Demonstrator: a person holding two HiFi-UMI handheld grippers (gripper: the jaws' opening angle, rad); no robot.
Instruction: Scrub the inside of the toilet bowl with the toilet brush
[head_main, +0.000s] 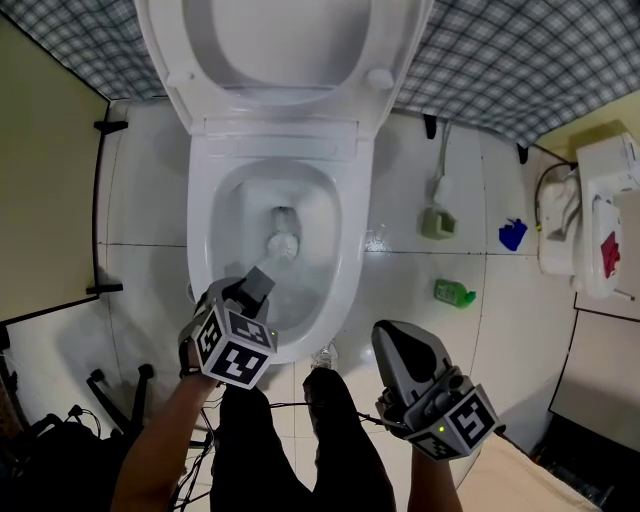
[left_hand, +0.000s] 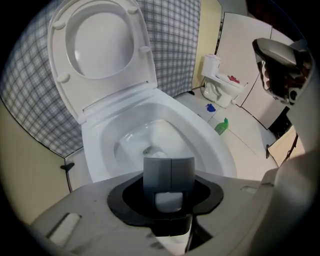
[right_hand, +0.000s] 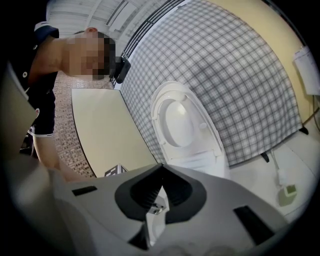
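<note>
Toilet brush (head_main: 283, 243) reaches into the toilet bowl (head_main: 203, 220), its handle mostly hidden by the clamping left gripper (head_main: 258, 283); right gripper (head_main: 390, 338) beside the bowl, pinched empty.

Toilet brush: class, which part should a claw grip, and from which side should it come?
Grip the grey handle, coming from above at the bowl's front rim. The brush slants down to the bowl's bottom, so only the handle end stands clear. The left claw is shut there.
</note>
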